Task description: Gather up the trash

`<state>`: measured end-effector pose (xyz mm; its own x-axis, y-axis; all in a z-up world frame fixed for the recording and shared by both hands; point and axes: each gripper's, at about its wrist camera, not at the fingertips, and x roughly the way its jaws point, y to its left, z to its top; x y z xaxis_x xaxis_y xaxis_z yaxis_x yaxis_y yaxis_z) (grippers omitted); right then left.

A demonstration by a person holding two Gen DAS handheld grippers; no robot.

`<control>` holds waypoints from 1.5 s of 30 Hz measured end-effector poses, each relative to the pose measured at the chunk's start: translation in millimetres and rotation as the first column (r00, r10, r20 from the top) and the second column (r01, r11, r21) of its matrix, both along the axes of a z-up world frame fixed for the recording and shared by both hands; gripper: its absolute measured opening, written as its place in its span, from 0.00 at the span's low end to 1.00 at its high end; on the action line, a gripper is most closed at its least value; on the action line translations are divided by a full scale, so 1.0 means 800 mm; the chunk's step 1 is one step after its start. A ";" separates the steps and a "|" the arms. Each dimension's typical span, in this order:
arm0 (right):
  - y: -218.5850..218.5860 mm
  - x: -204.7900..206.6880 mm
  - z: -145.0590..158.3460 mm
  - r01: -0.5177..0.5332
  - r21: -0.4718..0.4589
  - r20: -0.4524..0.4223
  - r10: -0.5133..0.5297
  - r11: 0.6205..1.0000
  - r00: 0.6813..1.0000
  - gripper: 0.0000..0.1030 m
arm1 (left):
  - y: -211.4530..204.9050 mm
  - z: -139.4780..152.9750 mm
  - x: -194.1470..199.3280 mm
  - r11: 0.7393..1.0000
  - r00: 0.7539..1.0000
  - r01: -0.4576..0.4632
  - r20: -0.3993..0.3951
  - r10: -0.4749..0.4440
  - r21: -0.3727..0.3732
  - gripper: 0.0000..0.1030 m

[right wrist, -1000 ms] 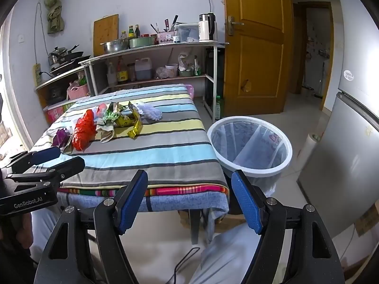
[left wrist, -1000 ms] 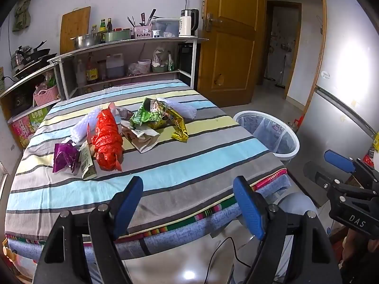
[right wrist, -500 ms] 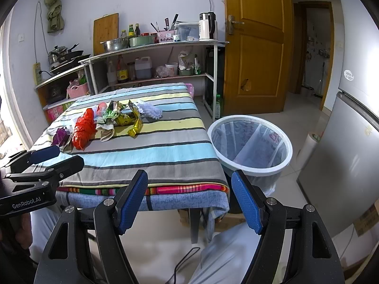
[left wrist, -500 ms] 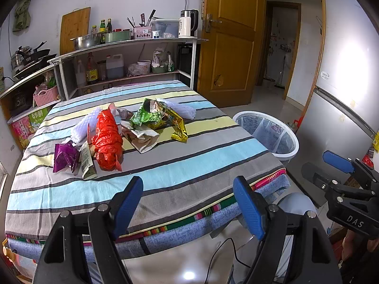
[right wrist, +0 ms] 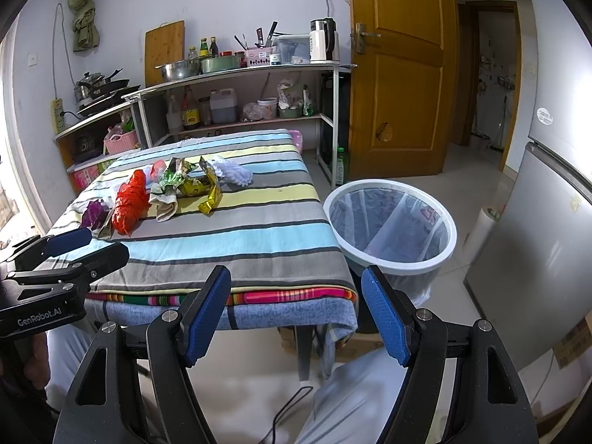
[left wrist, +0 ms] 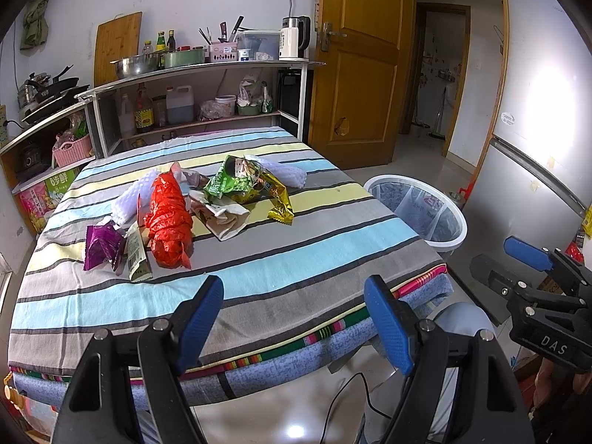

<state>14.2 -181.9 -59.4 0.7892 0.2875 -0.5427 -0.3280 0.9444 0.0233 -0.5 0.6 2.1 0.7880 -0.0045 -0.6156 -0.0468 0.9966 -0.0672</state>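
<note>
A pile of trash lies on the striped table (left wrist: 259,270): a red plastic bag (left wrist: 168,218), a purple wrapper (left wrist: 100,246), a green snack bag (left wrist: 231,183), a gold wrapper (left wrist: 279,199), white foam netting (left wrist: 285,172) and crumpled paper (left wrist: 222,216). The pile also shows in the right wrist view, with the red bag (right wrist: 129,201) at its left. A white trash bin (right wrist: 392,225) with a clear liner stands on the floor right of the table. My left gripper (left wrist: 294,318) is open and empty over the table's near edge. My right gripper (right wrist: 296,314) is open and empty, below the table's near corner.
Metal shelves (left wrist: 207,70) with pots, bottles and a kettle stand behind the table. A wooden door (left wrist: 355,66) is at the back right. A grey fridge (right wrist: 547,244) stands at the right beside the bin. A cable lies on the floor below.
</note>
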 end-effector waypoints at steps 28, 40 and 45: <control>0.000 -0.001 0.002 -0.002 0.006 -0.002 0.002 1.000 1.000 0.71 | -0.006 0.012 -0.007 1.000 1.000 0.002 0.009 -0.002 -0.003 0.78; 0.001 -0.001 0.002 -0.002 0.004 -0.002 0.002 1.000 1.000 0.71 | -0.005 0.012 -0.007 1.000 1.000 0.003 0.009 -0.003 -0.005 0.78; 0.003 -0.002 0.002 -0.002 0.004 -0.005 0.002 1.000 1.000 0.71 | -0.006 0.012 -0.008 1.000 1.000 0.003 0.009 -0.003 -0.006 0.78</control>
<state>12.2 -179.9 -57.9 0.7858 0.2912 -0.5457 -0.3298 0.9436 0.0287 -6.6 -4.3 11.7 0.7933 -0.0100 -0.6087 -0.0436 0.9964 -0.0732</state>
